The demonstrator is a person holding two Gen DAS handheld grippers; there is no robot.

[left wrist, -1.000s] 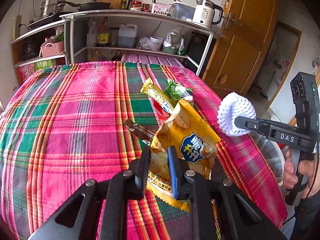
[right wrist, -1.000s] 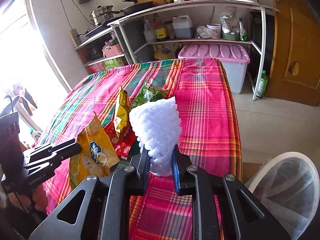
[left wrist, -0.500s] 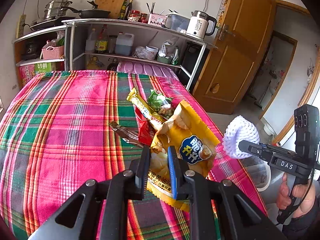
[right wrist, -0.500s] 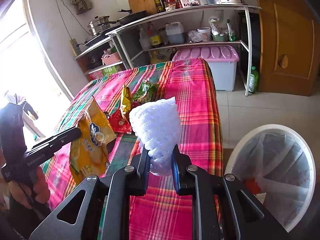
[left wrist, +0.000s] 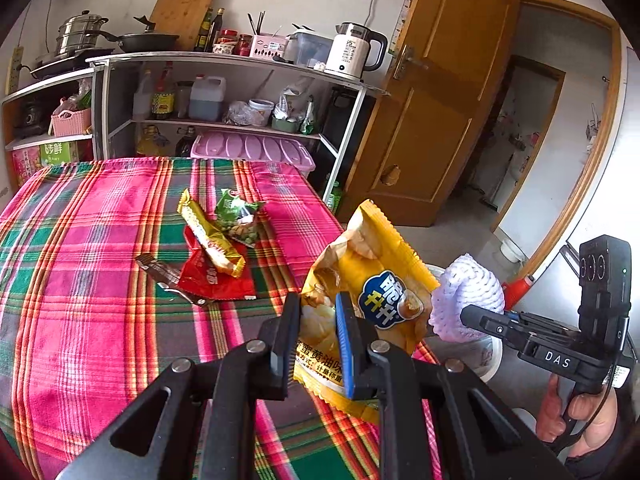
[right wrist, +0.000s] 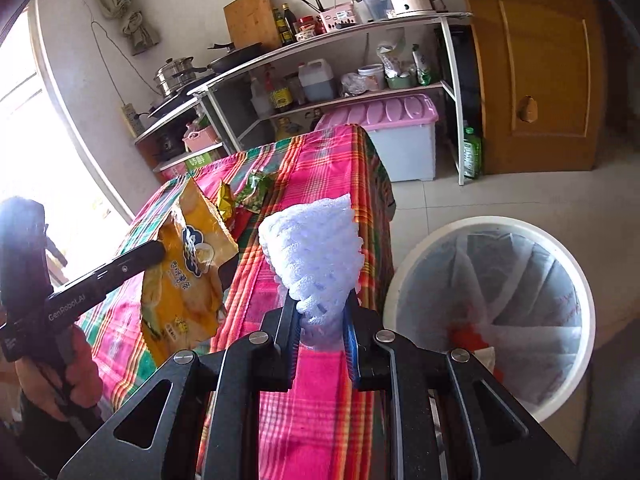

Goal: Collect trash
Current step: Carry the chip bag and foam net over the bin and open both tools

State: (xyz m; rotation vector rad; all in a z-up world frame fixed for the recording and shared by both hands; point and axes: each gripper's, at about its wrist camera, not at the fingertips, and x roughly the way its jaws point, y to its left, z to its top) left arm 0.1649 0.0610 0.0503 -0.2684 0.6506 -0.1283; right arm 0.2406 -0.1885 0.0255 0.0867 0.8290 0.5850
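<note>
My left gripper (left wrist: 318, 320) is shut on a yellow chip bag (left wrist: 372, 284) and holds it in the air over the table's right edge; the bag also shows in the right wrist view (right wrist: 188, 276). My right gripper (right wrist: 320, 312) is shut on a white foam fruit net (right wrist: 316, 248), held beside the table and left of a white lined trash bin (right wrist: 560, 280) on the floor. The net also shows in the left wrist view (left wrist: 468, 300). Several wrappers lie on the plaid cloth: gold (left wrist: 208, 236), green (left wrist: 238, 216), red (left wrist: 212, 280), brown (left wrist: 160, 270).
The table with the pink plaid cloth (left wrist: 88, 260) fills the left. A kitchen shelf rack (left wrist: 224, 80) with a kettle, pans and bottles stands behind it. A pink-lidded storage box (right wrist: 400, 136) sits on the floor. A wooden door (left wrist: 432, 112) stands at the right.
Both grippers have pulled back and to the right with their loads. The chip bag now hangs past the table edge, and the trash bin has come fully into the right wrist view.
</note>
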